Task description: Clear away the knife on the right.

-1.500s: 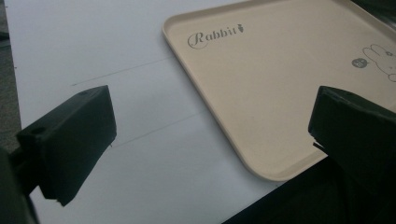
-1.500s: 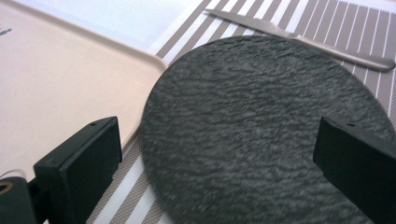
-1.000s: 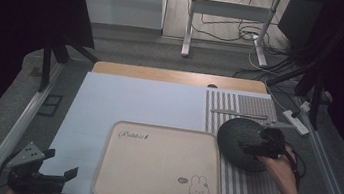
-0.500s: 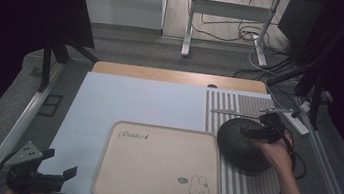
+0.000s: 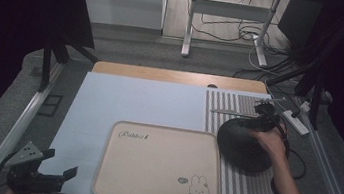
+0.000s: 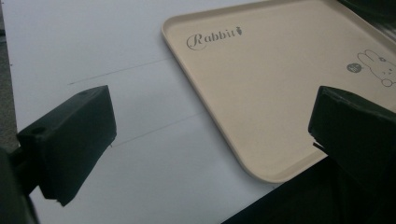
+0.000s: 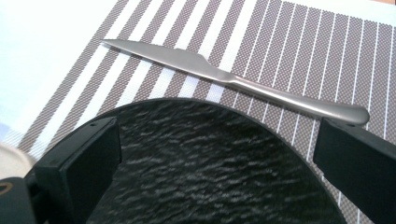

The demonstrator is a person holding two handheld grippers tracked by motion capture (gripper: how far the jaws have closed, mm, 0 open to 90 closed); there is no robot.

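Right gripper view: knife (image 7: 243, 84) just beyond plate (image 7: 205, 163), between open jaws.

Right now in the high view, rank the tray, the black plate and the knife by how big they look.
1. Tray, clearly largest.
2. Plate, partly covered by the right hand.
3. Knife, a thin sliver just beyond the plate; its far end is hard to trace.

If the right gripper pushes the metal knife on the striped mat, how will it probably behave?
The knife looks like stiff, smooth metal, so it would probably slide or pivot rather than bend. It lies flat on the woven striped placemat, leaving little edge to grip. The rounded handle may slip between open jaws.
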